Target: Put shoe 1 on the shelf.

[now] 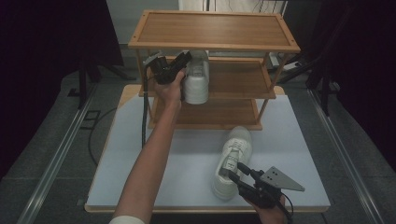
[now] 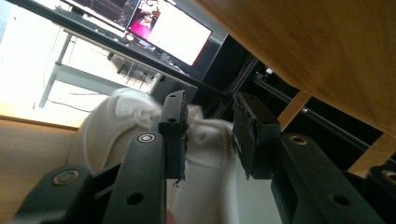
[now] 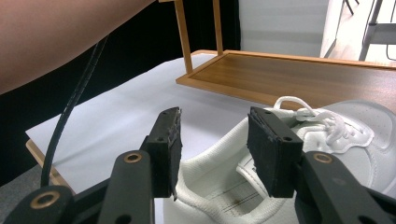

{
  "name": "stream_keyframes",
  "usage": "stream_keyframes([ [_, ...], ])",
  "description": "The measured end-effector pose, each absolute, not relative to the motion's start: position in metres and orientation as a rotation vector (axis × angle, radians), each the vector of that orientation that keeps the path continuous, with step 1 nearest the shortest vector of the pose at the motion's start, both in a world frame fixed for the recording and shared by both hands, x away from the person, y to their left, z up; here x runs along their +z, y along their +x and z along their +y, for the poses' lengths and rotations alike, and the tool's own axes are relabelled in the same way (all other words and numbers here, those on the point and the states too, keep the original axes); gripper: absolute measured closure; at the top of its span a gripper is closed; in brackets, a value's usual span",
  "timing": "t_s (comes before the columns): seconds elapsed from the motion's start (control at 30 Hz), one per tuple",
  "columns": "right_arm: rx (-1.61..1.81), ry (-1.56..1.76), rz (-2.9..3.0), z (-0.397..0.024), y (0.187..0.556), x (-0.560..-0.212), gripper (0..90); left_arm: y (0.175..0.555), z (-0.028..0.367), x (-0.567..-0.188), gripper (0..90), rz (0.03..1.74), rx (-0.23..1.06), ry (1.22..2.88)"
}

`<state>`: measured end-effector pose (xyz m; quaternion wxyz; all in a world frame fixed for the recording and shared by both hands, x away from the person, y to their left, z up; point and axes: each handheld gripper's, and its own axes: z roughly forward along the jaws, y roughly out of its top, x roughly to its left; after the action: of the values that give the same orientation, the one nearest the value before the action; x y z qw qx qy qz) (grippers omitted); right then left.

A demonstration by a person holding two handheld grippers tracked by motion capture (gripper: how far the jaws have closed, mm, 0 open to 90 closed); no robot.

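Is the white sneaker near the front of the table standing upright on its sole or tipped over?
Upright. The white lace-up sneaker rests sole-down on the white table, its laces and collar opening facing up. The open right tool hovers at the collar.

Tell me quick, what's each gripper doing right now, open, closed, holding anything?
Left gripper: open, jaws either side of the heel collar of the white sneaker on the middle shelf.
Right gripper: open, at the heel of the second white sneaker, gripping nothing.
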<state>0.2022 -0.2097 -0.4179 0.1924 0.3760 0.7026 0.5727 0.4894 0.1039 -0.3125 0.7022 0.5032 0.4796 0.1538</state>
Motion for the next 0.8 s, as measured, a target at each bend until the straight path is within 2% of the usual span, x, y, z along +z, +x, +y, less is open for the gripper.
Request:
stream_keyframes([
  [0.37,1.612,1.046,1.973,-0.208,0.2,-0.417,54.2,0.476,0.108,-0.312,56.7,1.039,0.318,1.128],
  [0.63,1.606,1.022,1.983,-0.202,0.198,-0.415,54.2,0.45,0.122,-0.309,52.5,1.029,0.323,1.167],
  [0.8,1.609,1.017,1.989,-0.199,0.196,-0.414,55.7,0.422,0.136,-0.301,51.1,0.977,0.339,1.206],
])
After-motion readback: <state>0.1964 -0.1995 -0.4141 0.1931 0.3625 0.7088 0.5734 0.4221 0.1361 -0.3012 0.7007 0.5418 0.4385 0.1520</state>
